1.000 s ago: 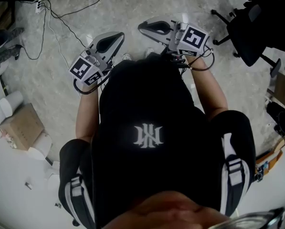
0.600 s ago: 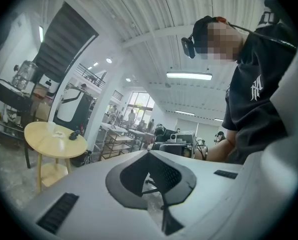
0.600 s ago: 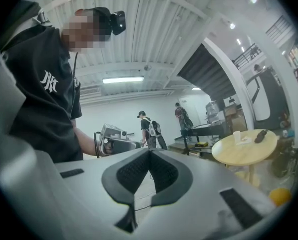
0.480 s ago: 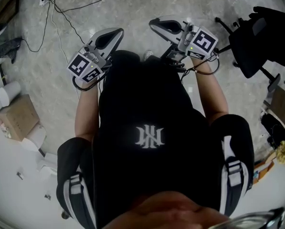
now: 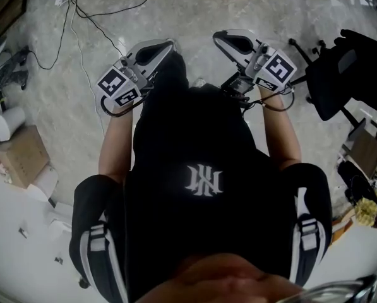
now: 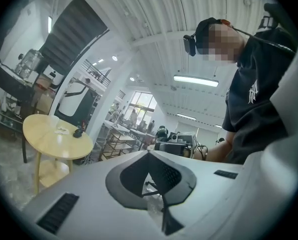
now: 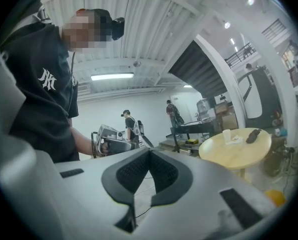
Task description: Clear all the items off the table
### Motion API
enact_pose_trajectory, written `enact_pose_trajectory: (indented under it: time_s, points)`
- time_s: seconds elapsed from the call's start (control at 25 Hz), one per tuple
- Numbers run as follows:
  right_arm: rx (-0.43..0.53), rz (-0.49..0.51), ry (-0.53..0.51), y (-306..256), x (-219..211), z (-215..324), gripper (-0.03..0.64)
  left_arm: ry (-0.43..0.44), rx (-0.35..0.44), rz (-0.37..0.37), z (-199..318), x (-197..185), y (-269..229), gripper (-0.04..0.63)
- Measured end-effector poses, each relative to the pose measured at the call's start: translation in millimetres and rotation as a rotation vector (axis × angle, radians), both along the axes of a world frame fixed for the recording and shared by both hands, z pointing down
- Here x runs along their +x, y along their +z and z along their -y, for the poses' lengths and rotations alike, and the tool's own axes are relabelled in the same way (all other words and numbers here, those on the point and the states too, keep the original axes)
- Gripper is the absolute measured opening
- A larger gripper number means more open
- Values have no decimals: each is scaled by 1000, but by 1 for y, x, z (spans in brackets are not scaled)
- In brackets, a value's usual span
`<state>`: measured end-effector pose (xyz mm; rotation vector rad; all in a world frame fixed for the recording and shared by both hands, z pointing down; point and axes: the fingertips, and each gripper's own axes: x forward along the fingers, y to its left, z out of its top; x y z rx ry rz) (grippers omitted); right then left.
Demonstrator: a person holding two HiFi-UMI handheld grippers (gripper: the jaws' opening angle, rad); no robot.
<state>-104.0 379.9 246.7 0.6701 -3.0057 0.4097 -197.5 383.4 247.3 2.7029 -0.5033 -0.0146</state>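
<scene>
1. In the head view, a person in a black shirt [image 5: 194, 169] was seen from above. The left gripper [image 5: 160, 47] and the right gripper [image 5: 226, 40] were held out level over a grey marbled floor [image 5: 175, 11]. Cables [image 5: 81, 25], a cardboard box [image 5: 19, 156] and a black office chair [image 5: 340, 74] were seen on that floor. The tabletop was not shown there.

2. In the left gripper view, the left gripper [image 6: 149, 154] was seen closed, its tips pressed together with nothing held between them. A round yellow tabletop [image 6: 49, 143] was shown well apart from it at the left, and a pale cup [image 6: 53, 120], a bit of paper [image 6: 62, 130] and a small dark object [image 6: 78, 132] were seen resting on it. A bright hall with ribbed ceiling and strip lights was seen behind.

3. In the right gripper view, the right gripper [image 7: 149, 151] was likewise seen closed and empty. The same tabletop [image 7: 228, 156] was shown at the right with the cup [image 7: 226, 135], paper [image 7: 235, 141] and dark object [image 7: 253, 135] on it. Two standing people [image 7: 130, 125] were seen only here.
</scene>
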Motion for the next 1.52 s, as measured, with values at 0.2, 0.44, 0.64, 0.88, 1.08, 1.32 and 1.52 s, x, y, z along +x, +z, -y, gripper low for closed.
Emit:
enact_pose_trajectory:
  time_s: [0.2,0.44,0.64,0.88,1.08,1.32,1.52]
  points:
    - [-15,-37,33,-6,-11,68,3,27,22,-18,73,-12,-7,12]
    - [-18,-82,79,-16,-39,151,3,40,35,-54,154,-43,-17,13]
    - [-17,-139,109,-26,-55,213,3,53,10,-86,209,-67,-11,14]
    - [-32,-159,144,-28,-69,270,3,81,-35,-130,271,-79,2,14]
    - [-47,-162,146,-20,-57,300,3,113,-33,-128,309,-59,8,14]
    - [-80,-121,104,3,-49,343,3,38,-69,-109,347,-54,25,14]
    - [-48,-138,26,21,-37,400,3,-63,-126,-51,391,-43,40,14]
